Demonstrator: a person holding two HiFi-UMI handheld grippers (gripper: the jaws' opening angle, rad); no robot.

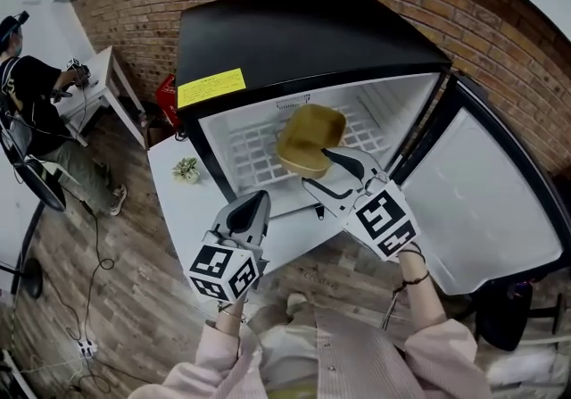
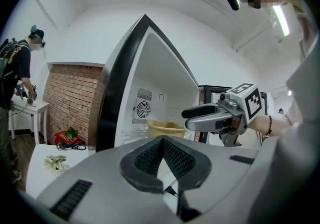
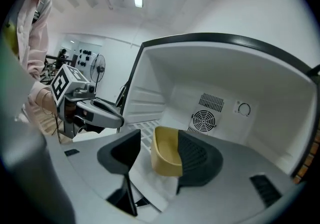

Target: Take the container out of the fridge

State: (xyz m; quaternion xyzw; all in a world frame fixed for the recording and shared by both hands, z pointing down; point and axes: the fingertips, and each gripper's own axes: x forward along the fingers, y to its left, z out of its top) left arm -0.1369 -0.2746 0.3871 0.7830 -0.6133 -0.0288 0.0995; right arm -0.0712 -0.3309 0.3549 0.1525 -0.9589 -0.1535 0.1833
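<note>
A smooth, rounded yellow plastic container [image 1: 310, 137] sits on the white wire shelf [image 1: 250, 156] inside the boxy black fridge [image 1: 294, 40]. The right gripper [image 1: 316, 167] gapes wide at its rim; the left gripper [image 1: 257, 203] is closed and empty.

a small pale green sprig [image 1: 186, 170] lies near the far left corner of a white desk [image 1: 192, 219], a red thing [image 1: 167, 98] sits beyond it by the brick wall [image 1: 134, 4], and a person [image 1: 36, 103] stands at another white desk [image 1: 105, 85] on the wooden floor [image 1: 134, 308].
</note>
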